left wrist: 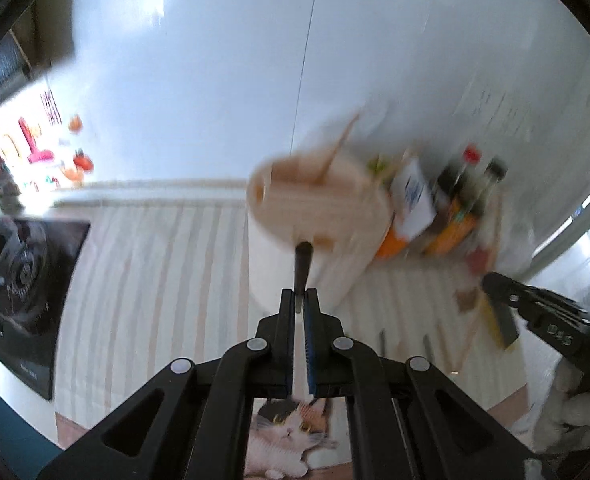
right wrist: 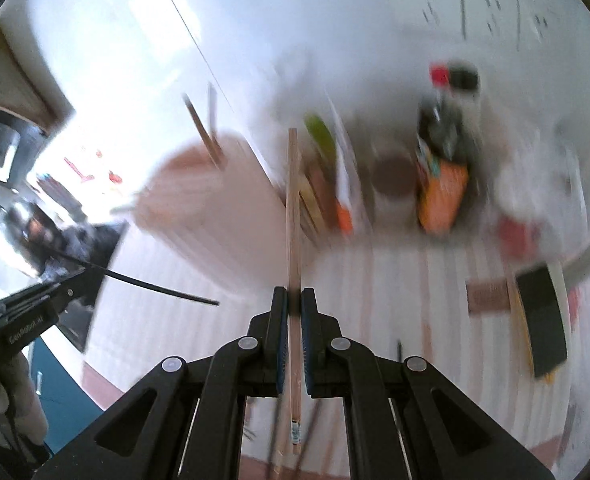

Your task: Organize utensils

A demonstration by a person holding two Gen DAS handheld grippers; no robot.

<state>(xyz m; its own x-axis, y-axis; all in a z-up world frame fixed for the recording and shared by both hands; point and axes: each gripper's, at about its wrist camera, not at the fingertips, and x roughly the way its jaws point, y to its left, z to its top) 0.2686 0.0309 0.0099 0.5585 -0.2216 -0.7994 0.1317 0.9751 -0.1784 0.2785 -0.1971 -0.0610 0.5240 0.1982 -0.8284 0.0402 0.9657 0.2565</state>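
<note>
My left gripper is shut on a thin black utensil that points at the pale beige utensil holder, which holds wooden sticks. In the right wrist view the left gripper shows at the left with the black utensil sticking out of it. My right gripper is shut on a wooden chopstick that points toward the holder. The right gripper shows at the right edge of the left wrist view. Both views are blurred by motion.
Sauce bottles and packets stand behind the holder against the white wall. A striped cloth covers the counter. A gas hob lies at the left. More utensils lie on the cloth at the right.
</note>
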